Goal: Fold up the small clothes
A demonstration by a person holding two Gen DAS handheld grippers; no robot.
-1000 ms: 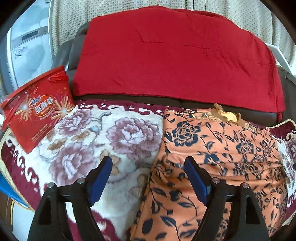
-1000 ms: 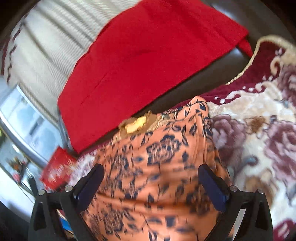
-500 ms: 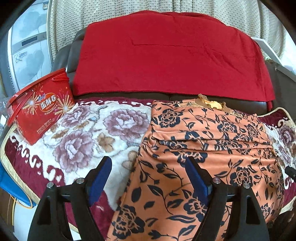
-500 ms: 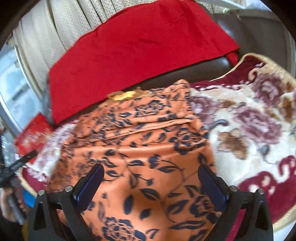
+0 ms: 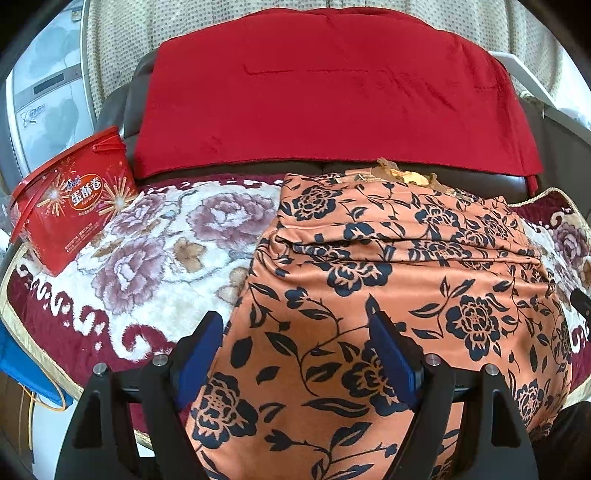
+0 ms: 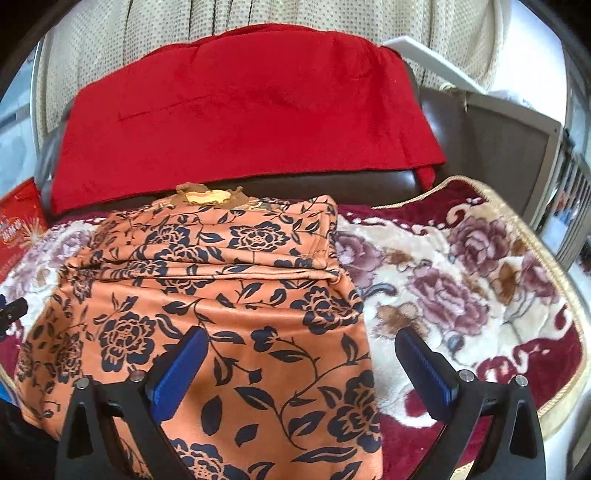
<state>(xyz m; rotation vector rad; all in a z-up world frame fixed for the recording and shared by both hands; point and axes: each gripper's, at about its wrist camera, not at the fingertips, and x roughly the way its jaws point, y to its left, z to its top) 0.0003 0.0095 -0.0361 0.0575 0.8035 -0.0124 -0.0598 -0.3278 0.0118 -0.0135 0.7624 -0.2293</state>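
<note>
So the orange garment with the dark floral print point(image 5: 399, 280) is lying spread out on the plush flowery blanket point(image 5: 159, 258) that covers the sofa seat. Its gold-trimmed neckline point(image 6: 208, 195) sits at the far end, right up against the dark leather backrest point(image 6: 332, 184), and a horizontal fold ridge runs across it partway down. The near end of the cloth hangs over the front edge of the seat.

Left tool point(image 5: 295, 354) is spread wide with nothing gripped. One blue pad is over the blanket, the other is over the orange fabric, so it straddles the garment's left edge. Right tool point(image 6: 301, 365) is likewise released and empty, straddling the garment's right edge. Can't tell if either is actually touching the cloth.

A red blanket point(image 5: 325, 96) is draped over the backrest, and a red snack tub point(image 5: 70, 206) stands at the left end of the seat. Beige curtain point(image 6: 258, 14) behind it all.
</note>
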